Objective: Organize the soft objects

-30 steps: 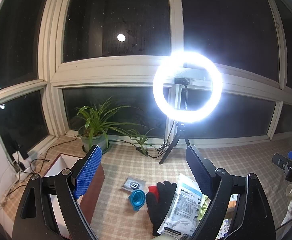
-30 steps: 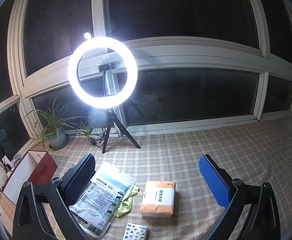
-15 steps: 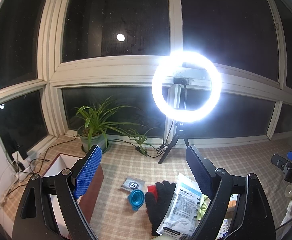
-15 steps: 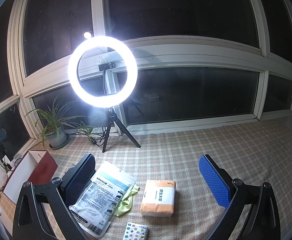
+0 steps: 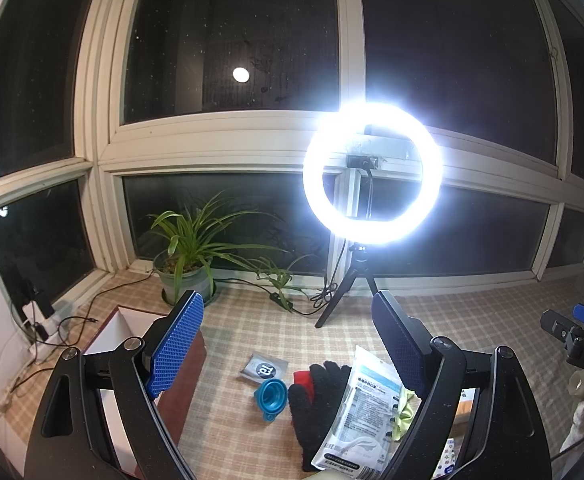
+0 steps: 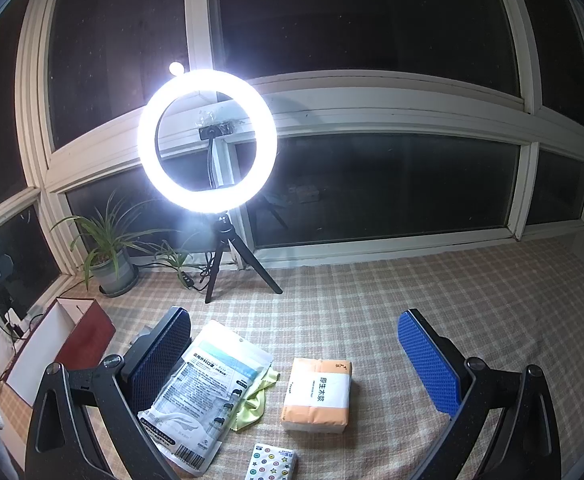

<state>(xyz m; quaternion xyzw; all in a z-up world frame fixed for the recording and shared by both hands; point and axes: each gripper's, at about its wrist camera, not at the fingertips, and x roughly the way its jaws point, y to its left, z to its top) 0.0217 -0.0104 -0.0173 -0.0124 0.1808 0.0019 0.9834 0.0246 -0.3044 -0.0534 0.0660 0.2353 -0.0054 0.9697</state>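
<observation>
Nearest the right gripper (image 6: 292, 354), whose fingers stand wide apart with nothing between them, lie a small tissue pack printed with coloured stars (image 6: 271, 462), an orange-and-white wrapped pack of tissue paper (image 6: 318, 394), a crumpled yellow-green cloth (image 6: 250, 404) and a flat white plastic bag of face masks (image 6: 208, 388) resting partly over that cloth. All sit on the checked cloth-covered table (image 6: 372, 300).

The left gripper (image 5: 288, 338) is likewise spread open and empty, above a black knitted glove (image 5: 318, 404) that touches the mask bag, with a red fabric piece (image 5: 302, 380) tucked under it.

The likely trouble is a mixed pick: closing on the glove could drag the red piece or the bag along, and lifting the bag may pull the cloth with it. The blue collapsible silicone funnel (image 5: 270, 394) and small grey sachet (image 5: 264, 368) just beside the glove could be nudged.

Farther off, the open red-brown cardboard box (image 5: 132, 344) stands left, probably the destination; a limp item could catch its rim. Beyond, the lit ring light on a tripod (image 5: 372, 174) glares, washing out detail.
</observation>
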